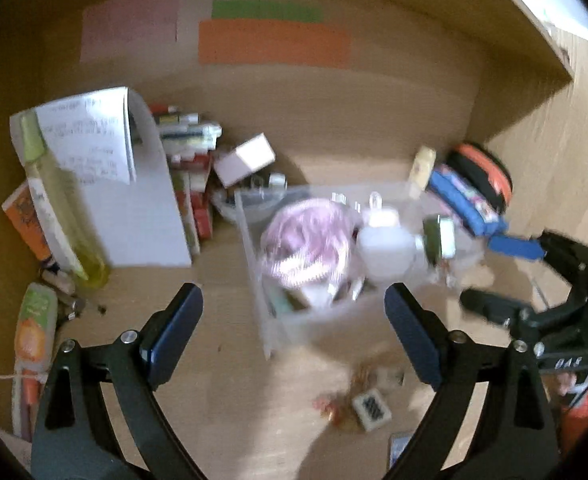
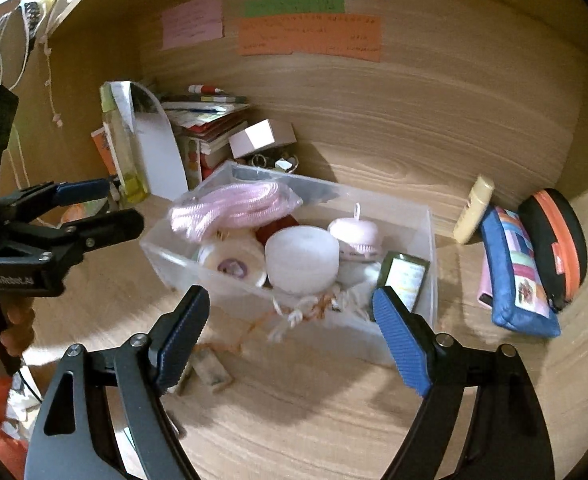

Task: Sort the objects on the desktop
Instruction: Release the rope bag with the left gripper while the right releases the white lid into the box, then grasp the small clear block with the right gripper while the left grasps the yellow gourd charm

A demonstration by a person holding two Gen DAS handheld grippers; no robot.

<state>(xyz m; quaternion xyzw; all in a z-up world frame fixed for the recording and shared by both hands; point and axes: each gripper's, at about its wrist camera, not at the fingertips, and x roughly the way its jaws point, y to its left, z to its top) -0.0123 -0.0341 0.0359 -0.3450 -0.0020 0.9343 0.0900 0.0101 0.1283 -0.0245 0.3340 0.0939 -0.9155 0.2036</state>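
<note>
both tools are seen spread apart and empty: the left gripper (image 1: 294, 320) and the right gripper (image 2: 290, 320). just ahead of the right gripper's fingertips a clear plastic bin (image 2: 429, 240) is seen, already loaded with a pink rope bundle (image 2: 234, 208) and a white roll (image 2: 301, 260). below and between the right gripper's fingers a small eraser (image 2: 214, 372) lies on the desk. it is judged light, stiff and slightly grippy; a pinch across its short sides is advised.

A wood-grain desktop (image 2: 333, 400) ran back to a matching wooden back panel (image 2: 433, 112). Pink (image 2: 192, 20), green (image 2: 294, 5) and orange (image 2: 309, 35) paper notes were stuck there, writing illegible. Light seemed warm and dim.
</note>
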